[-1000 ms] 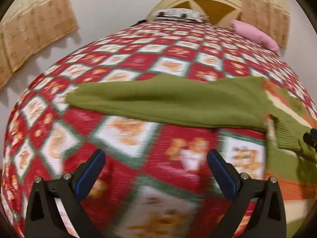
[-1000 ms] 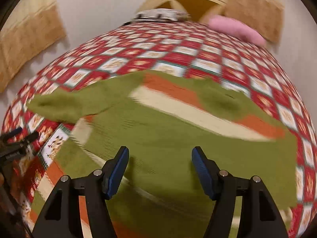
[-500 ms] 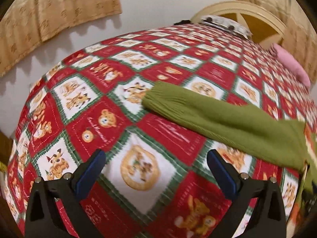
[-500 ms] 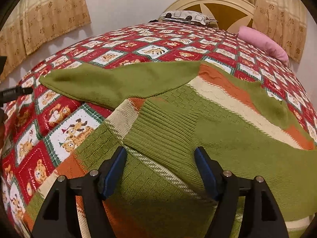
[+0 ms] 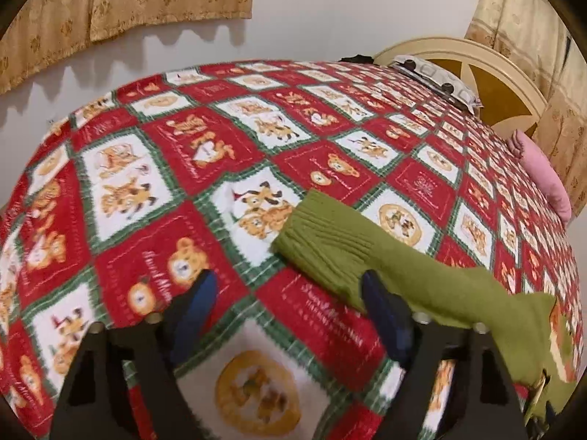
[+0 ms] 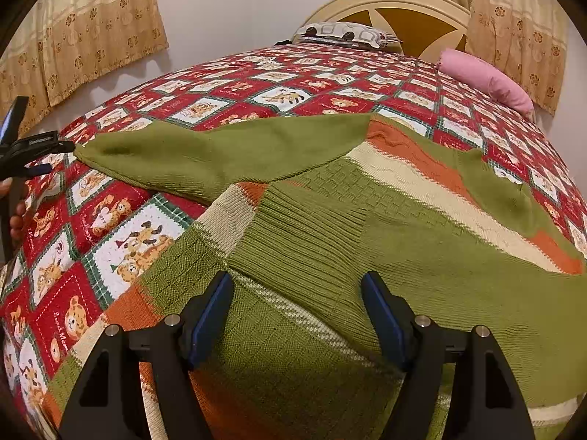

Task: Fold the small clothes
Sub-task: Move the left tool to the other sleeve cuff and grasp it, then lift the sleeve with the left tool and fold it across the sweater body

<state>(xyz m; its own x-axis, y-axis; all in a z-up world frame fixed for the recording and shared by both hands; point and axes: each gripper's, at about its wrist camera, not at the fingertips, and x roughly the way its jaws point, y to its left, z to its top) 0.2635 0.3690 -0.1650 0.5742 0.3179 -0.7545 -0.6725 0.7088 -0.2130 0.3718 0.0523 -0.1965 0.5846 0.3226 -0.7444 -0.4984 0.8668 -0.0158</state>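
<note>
Sleeve cuff [image 5: 323, 242] lies just ahead of closing left hand-held gripper [image 5: 290, 293].

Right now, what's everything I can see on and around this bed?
sweater: one, green with orange and cream stripes, spread on the bedspread
sleeve: one, green, stretched out sideways, cuff by the left gripper
bedspread: one, red, white and green cartoon squares, covering the bed
pillows: patterned one, pink one, by the headboard
headboard: one, cream and mustard
curtains: beige, on the wall
left gripper: black, blue pads, jaws closing, cuff edge at one pad
right gripper: black, blue pads, open over the sweater
</note>
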